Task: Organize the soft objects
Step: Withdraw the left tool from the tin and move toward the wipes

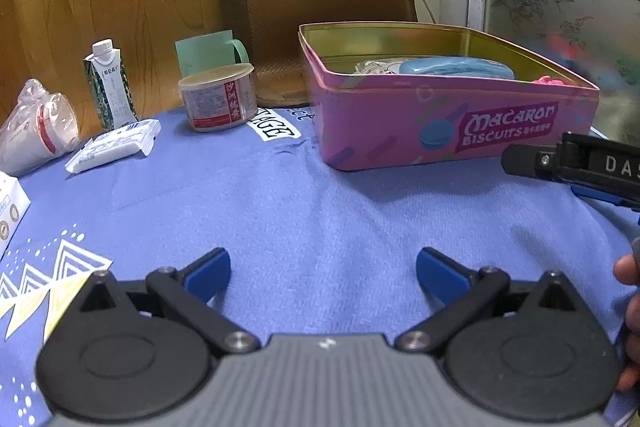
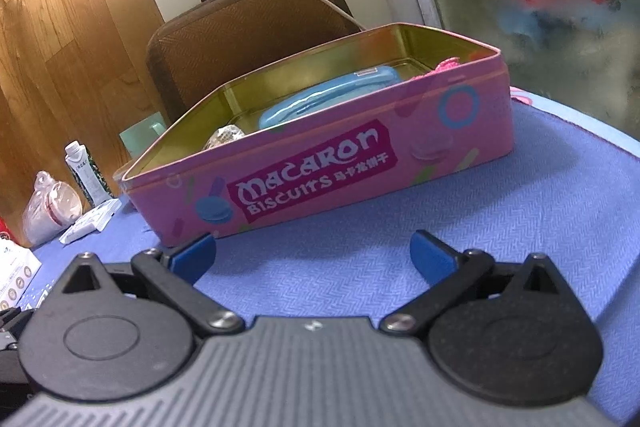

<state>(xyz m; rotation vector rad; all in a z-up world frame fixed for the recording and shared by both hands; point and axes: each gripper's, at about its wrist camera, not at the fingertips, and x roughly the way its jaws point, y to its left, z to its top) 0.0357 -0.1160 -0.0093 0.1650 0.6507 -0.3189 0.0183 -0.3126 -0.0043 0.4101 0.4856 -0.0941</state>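
Observation:
A pink biscuit tin stands open on the blue cloth. Inside it lie a light blue soft pouch, a crumpled clear wrapper and something pink and knitted at the tin's right end. My left gripper hovers open over bare cloth, well short of the tin, with nothing between its fingers. My right gripper is open too and empty, its left fingertip close to the tin's front wall. The right gripper's black body shows at the right edge of the left wrist view.
Left of the tin stand a round can, a mint green mug, a milk carton, a white packet, a bagged cup and a white box. A brown chair back rises behind.

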